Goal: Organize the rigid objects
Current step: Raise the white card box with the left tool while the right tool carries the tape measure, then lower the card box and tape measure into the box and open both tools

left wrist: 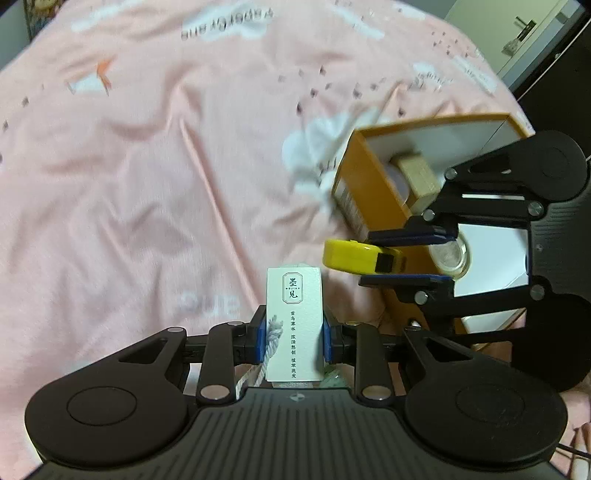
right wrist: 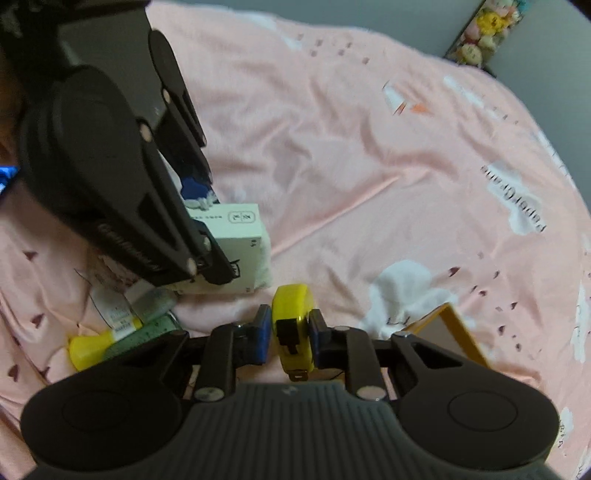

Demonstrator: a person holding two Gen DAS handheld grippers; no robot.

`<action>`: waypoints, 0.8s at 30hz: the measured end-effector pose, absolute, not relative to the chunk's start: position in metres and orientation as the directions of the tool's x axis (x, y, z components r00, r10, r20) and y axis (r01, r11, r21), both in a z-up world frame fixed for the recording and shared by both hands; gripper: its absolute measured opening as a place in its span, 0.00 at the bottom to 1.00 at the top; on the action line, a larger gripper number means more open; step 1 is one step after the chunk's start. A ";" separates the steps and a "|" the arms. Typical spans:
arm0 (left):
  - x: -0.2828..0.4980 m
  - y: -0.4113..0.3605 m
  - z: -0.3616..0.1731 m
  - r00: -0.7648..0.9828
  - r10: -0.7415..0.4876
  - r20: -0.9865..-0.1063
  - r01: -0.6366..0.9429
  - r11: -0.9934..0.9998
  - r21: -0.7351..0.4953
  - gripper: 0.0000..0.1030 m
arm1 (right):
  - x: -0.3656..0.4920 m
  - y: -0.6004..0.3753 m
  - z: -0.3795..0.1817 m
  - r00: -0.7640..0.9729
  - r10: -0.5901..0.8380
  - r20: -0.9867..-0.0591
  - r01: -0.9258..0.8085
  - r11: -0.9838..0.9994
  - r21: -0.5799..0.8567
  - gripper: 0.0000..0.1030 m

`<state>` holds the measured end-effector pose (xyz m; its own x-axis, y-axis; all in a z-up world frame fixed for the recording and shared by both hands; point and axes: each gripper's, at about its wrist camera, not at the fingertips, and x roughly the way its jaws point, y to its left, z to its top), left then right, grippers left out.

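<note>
While I clamp left gripper on white box | right gripper on tape measure | orange box: 1 | tubes beside: 3

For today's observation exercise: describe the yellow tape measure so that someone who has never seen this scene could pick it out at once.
Find the pink bedsheet and the open orange box on it. Just beside that box, the right gripper is clamped on the tape measure. It is the only round, bright yellow case; the left gripper holds a flat white box.

Pink bedsheet – rumpled, printed with white clouds, door with handle – far corner, floral panel
</note>
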<state>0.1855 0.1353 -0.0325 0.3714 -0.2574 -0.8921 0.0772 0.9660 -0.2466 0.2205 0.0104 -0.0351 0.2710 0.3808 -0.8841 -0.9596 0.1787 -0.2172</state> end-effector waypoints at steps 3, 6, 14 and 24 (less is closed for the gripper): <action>0.184 0.132 -0.011 0.409 -0.269 -0.872 0.090 0.963 -0.254 0.30 | 0.214 -0.002 -0.015 0.300 0.425 -0.854 -0.952 0.193 -0.238 0.18; 0.186 0.121 0.008 0.455 -0.290 -0.842 0.104 0.956 -0.273 0.30 | 0.213 -0.017 0.006 0.334 0.456 -0.825 -0.940 0.220 -0.259 0.18; 0.199 0.077 0.032 0.498 -0.361 -0.788 0.181 0.933 -0.312 0.30 | 0.217 -0.071 0.036 0.447 0.444 -0.776 -0.887 0.333 -0.321 0.18; 0.236 0.012 0.009 0.436 -0.479 -0.762 0.259 0.878 -0.403 0.30 | 0.253 -0.143 0.019 0.504 0.304 -0.808 -0.810 0.491 -0.320 0.18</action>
<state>0.2364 0.0122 0.0090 0.4359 -0.4785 -0.7622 0.2593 0.8778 -0.4028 0.2529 -0.1427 0.0185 0.5041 0.3043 -0.8083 -0.8099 0.4915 -0.3201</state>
